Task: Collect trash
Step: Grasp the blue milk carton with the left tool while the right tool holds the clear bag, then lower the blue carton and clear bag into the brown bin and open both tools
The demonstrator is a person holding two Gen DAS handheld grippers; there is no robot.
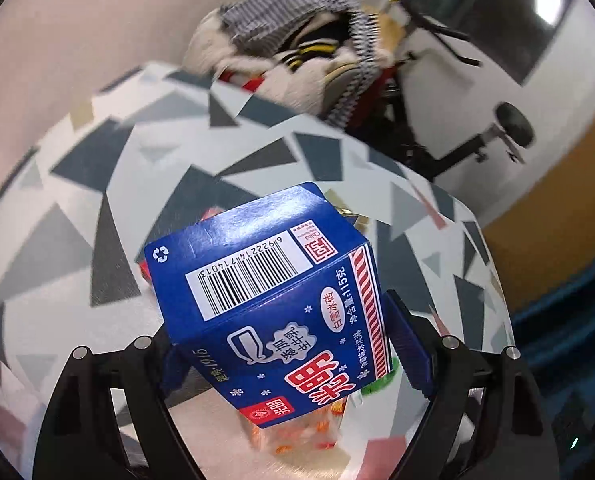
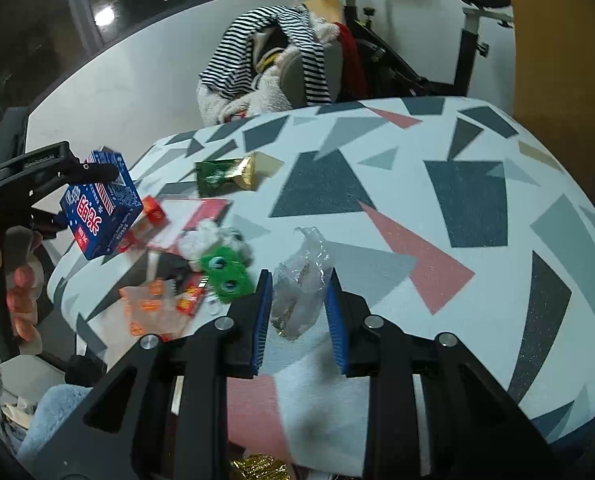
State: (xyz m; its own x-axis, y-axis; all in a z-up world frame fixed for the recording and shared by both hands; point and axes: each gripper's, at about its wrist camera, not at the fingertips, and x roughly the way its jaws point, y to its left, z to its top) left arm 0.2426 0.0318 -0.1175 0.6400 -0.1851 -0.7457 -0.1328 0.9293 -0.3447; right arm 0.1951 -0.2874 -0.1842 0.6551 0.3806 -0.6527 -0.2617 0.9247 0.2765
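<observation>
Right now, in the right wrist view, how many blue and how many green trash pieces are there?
Blue: 1, the blue cardboard carton
Green: 2, the green-and-gold foil wrapper and the green wrapper with printed eyes
Total: 3

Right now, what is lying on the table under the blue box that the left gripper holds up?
Below the blue box lie a small red packet, orange-printed clear wrappers and a green wrapper on the patterned table. In the left wrist view, the box covers most of them.

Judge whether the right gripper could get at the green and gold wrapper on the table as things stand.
Probably not yet: the right gripper is shut on a clear plastic wrapper. The path to the green and gold wrapper looks clear.
</observation>
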